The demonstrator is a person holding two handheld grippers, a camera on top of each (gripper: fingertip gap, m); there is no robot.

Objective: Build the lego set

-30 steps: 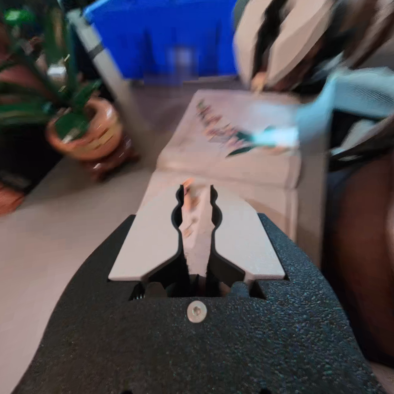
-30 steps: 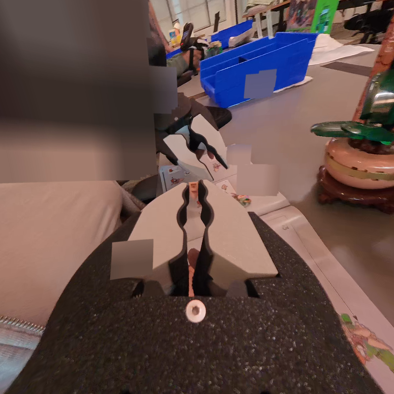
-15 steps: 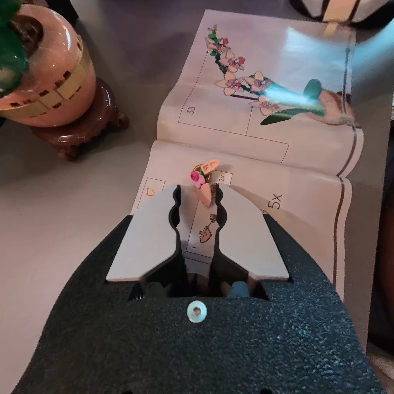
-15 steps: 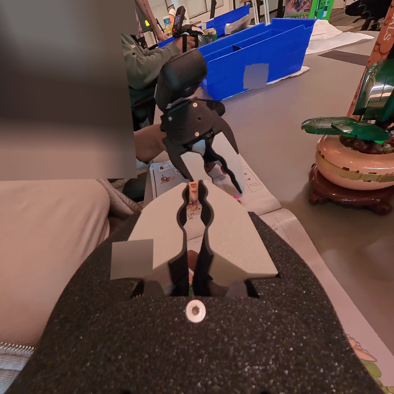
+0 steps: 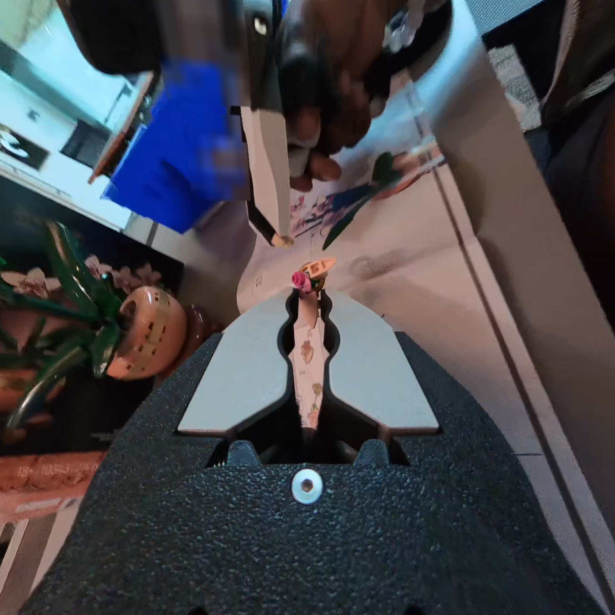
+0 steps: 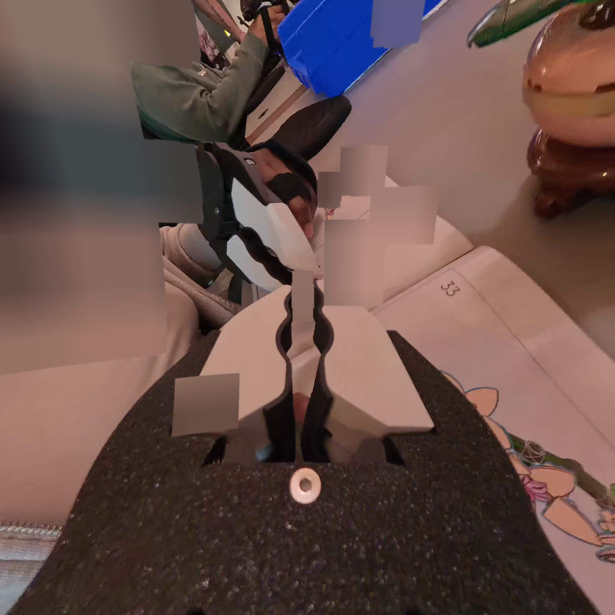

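My left gripper (image 5: 307,294) is shut on a small flower piece (image 5: 314,271) with a pink centre and tan petals, and holds it above the open instruction booklet (image 5: 399,299). My right gripper (image 5: 278,238) comes in from above, shut on a small tan piece (image 5: 283,240) just up and left of the flower; the two are apart. In the right wrist view a mosaic patch hides my right gripper's (image 6: 303,293) tips. The left gripper (image 6: 314,266) sits just beyond them.
A tan lego pot with green leaves (image 5: 146,332) stands left of the booklet and also shows in the right wrist view (image 6: 572,83). A blue bin (image 6: 332,43) sits at the back. A person in a green sleeve (image 6: 193,96) is behind. The booklet (image 6: 466,332) covers the table nearby.
My left gripper has tilted up from looking down at the booklet and now faces the right gripper. The two grippers have drawn close, tip to tip. Both keep their pieces.
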